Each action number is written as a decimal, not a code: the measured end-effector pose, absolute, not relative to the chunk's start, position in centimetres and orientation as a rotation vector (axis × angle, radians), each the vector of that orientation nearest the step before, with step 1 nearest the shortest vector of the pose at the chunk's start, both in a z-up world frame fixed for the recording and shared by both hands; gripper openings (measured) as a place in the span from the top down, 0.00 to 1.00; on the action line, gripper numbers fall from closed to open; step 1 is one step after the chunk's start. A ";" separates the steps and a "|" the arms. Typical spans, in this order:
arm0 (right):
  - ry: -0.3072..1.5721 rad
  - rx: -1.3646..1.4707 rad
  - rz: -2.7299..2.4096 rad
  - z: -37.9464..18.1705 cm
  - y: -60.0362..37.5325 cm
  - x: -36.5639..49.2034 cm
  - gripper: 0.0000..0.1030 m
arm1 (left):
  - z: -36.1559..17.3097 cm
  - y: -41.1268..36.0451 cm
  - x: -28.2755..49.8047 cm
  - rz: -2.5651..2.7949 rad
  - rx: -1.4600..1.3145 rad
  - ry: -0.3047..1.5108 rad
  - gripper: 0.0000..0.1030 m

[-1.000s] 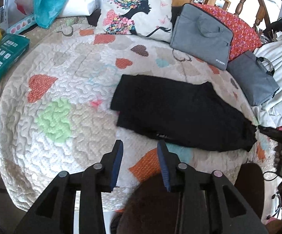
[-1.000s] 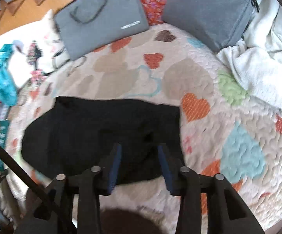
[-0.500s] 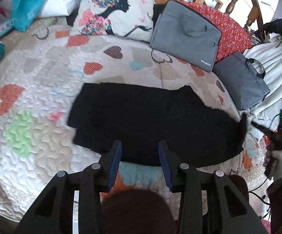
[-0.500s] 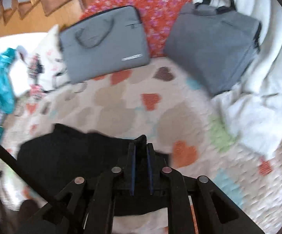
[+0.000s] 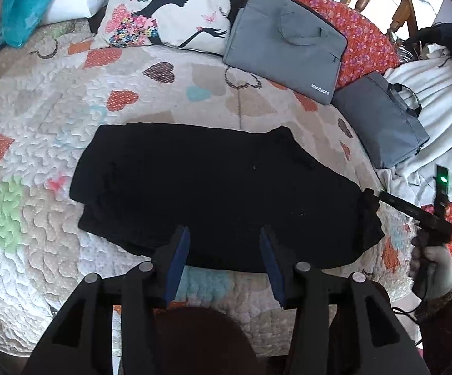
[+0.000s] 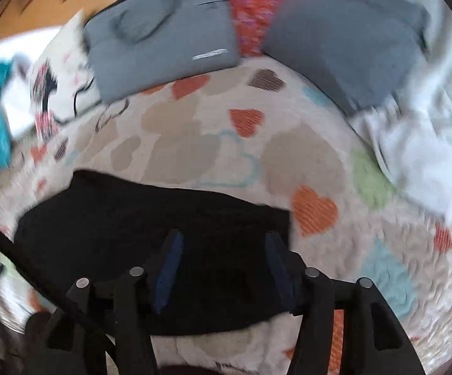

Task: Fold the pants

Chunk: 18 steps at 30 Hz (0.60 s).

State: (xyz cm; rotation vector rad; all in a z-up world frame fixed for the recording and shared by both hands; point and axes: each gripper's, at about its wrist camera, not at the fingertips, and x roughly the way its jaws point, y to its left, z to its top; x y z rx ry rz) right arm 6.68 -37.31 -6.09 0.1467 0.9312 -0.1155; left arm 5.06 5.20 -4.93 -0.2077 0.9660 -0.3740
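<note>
Black pants (image 5: 213,187) lie flat and folded lengthwise on a heart-patterned quilt (image 5: 38,143). My left gripper (image 5: 224,243) is open and empty, hovering over the pants' near edge. My right gripper (image 6: 222,250) is open and empty over the right end of the pants (image 6: 151,218). In the left wrist view the right gripper (image 5: 372,200) touches the pants' right end, where the cloth bunches up a little.
Two grey laptop bags (image 5: 285,43) (image 5: 382,122) lie at the back right, against a red floral cushion (image 5: 363,40). A printed pillow (image 5: 166,9) sits at the back. White cloth (image 6: 422,156) lies at the right. Teal fabric (image 5: 16,6) lies back left.
My right gripper was shut on the pants' end half a second ago and has now opened. My left gripper moved right, toward the pants' middle.
</note>
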 end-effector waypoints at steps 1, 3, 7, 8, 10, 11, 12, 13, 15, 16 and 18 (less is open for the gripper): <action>0.921 0.096 -0.133 -6.1 -36.1 7.3 0.42 | -4.8 5.1 5.0 -0.375 -0.204 0.965 0.56; 0.877 0.000 -0.141 -5.8 -33.8 7.8 0.42 | -4.7 5.1 4.8 -0.379 -0.209 0.965 0.56; 0.860 -0.103 0.000 -5.9 -30.1 7.9 0.66 | -4.9 5.4 4.8 -0.380 -0.239 0.970 0.56; 0.875 -0.044 0.127 -6.0 -29.7 7.8 0.68 | -5.0 5.5 4.8 -0.380 -0.248 0.972 0.56; 0.949 0.059 0.263 -7.1 -29.9 8.2 0.70 | -5.3 5.8 4.8 -0.376 -0.265 0.977 0.56; 0.985 0.045 0.224 -7.9 -30.4 8.5 0.70 | -5.4 5.9 4.7 -0.372 -0.269 0.978 0.56; 1.018 0.011 0.143 -8.7 -31.3 8.8 0.70 | -5.4 6.1 4.6 -0.368 -0.272 0.979 0.56; 1.057 0.001 0.062 -9.4 -32.7 8.9 0.70 | -5.4 6.2 4.5 -0.365 -0.274 0.978 0.56; 1.099 0.045 -0.040 -10.0 -36.2 7.5 0.72 | -5.2 6.9 4.2 -0.363 -0.273 0.968 0.54; 1.101 0.057 -0.064 -10.0 -37.4 6.4 0.73 | -5.2 7.2 4.2 -0.360 -0.275 0.963 0.50; 1.113 0.024 -0.182 -10.1 -39.6 3.5 0.46 | -5.5 8.0 4.2 -0.347 -0.292 0.959 0.47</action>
